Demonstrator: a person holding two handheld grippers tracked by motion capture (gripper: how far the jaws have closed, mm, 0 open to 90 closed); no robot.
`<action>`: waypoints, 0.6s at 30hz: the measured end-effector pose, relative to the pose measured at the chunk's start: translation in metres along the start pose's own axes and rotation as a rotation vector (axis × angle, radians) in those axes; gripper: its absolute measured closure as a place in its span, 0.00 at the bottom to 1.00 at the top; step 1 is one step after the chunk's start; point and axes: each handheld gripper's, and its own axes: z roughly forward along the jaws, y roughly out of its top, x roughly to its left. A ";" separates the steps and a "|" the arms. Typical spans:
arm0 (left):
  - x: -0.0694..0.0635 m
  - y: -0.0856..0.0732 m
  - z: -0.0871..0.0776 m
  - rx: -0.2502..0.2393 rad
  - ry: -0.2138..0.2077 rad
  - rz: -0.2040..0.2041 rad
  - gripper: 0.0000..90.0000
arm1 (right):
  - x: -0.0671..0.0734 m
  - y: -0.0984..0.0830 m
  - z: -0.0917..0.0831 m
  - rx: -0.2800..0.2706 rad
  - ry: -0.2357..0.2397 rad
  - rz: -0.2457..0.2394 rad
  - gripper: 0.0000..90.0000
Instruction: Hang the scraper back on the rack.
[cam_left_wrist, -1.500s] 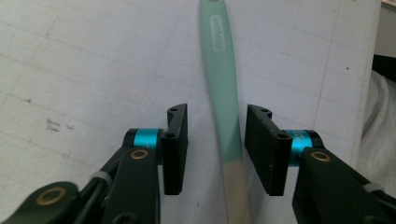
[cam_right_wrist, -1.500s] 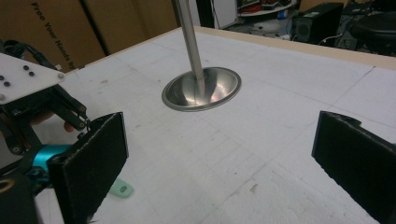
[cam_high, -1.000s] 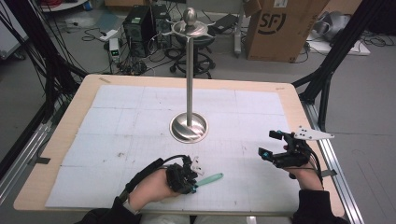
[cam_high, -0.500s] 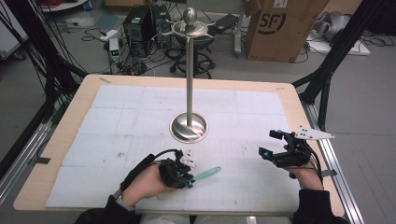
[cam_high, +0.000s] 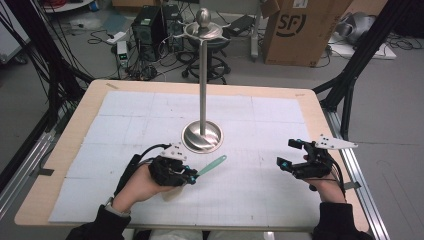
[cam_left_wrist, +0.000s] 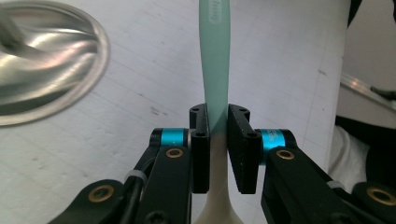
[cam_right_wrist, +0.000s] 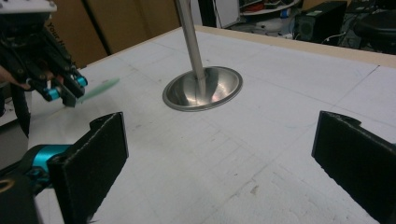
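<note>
Both forearms wear dark sleeves, a pale band at the left wrist. The black two-jaw left gripper (cam_high: 192, 175) has flat matte jaw blocks, cyan collars, brass-coloured screws and a black looping cable. The matching black right gripper (cam_high: 290, 154) carries a grey three-cornered plate

Lab: floor cables (cam_high: 165, 47), computer towers (cam_high: 150, 25)

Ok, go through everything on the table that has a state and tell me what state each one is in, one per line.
Left gripper: shut on the spatula.
Right gripper: open, nothing between its jaws.
Spatula: clamped partway along, teal end pointing toward the stand's base, lifted at an angle.
Metal stand: upright on the white mat, untouched by either gripper.
</note>
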 end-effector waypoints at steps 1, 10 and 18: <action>0.003 0.000 -0.003 -0.021 -0.007 -0.013 0.89 | 0.000 0.000 0.000 0.000 0.000 0.002 0.03; 0.023 0.001 -0.032 -0.179 -0.001 -0.015 0.89 | 0.003 0.002 0.000 -0.008 -0.009 -0.015 0.03; 0.042 0.011 -0.067 -0.310 0.020 0.020 0.89 | 0.007 0.006 0.004 -0.020 0.011 -0.022 0.03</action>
